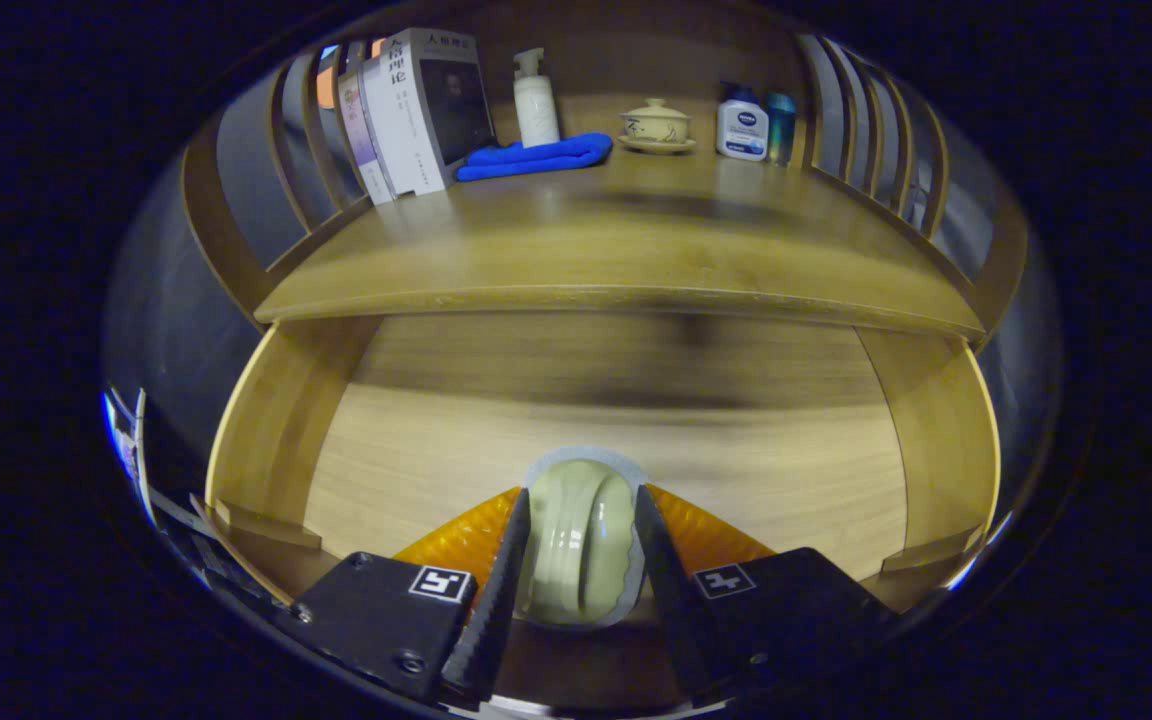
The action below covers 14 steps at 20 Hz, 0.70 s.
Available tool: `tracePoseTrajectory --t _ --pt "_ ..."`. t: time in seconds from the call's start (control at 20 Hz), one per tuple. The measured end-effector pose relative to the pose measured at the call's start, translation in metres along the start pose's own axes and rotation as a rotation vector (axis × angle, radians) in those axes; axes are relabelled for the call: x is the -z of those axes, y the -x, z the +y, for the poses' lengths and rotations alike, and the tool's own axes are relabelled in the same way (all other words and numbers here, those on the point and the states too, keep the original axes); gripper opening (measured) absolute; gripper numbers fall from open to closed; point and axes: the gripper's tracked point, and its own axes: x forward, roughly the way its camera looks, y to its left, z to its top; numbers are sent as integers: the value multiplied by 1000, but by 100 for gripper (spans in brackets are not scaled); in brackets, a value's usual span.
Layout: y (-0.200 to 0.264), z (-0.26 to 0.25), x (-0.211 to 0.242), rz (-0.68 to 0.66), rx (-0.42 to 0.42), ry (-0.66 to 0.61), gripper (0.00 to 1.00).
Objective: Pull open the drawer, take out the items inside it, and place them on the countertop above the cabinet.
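Drawer (pixel 616 440) stands pulled open beneath the cabinet's table (pixel 626 250), its pale wooden floor bare ahead of the gripper (pixel 576 550) and its side walls running back toward the cabinet on either hand. A pale green ceramic cup (pixel 576 545), ribbed round its body, is clamped between the jaws, both fingers pressing on its sides. The cup lies tipped on its side, its long axis running roughly along the fingers and away from the camera; which end faces forward cannot be told. The jaws stand only as far apart as the cup is wide. The cup is held over the front part of the drawer, below the level of the table's front edge.

Along the back of the table, well beyond the fingers, stand several books (pixel 416 110) leaning at the left, a folded blue cloth (pixel 536 157) just beside them, a white pump bottle (pixel 536 100) behind the cloth, a lidded ceramic bowl on a saucer (pixel 656 125) near the middle, and two small bottles (pixel 756 125) at the right. Slatted wooden rails (pixel 876 120) close the table's sides.
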Motion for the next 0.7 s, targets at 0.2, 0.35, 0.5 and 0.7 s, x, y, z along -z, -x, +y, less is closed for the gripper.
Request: tracePoseTrajectory --t 0.2,0.35,0.5,0.7 --pt "-6 -2 0 2 2 26 56" --pt "-2 -1 -4 -14 -8 34 32" --pt "-3 -1 -3 -14 -13 57 19" --pt "5 -3 -9 -38 -13 44 18"
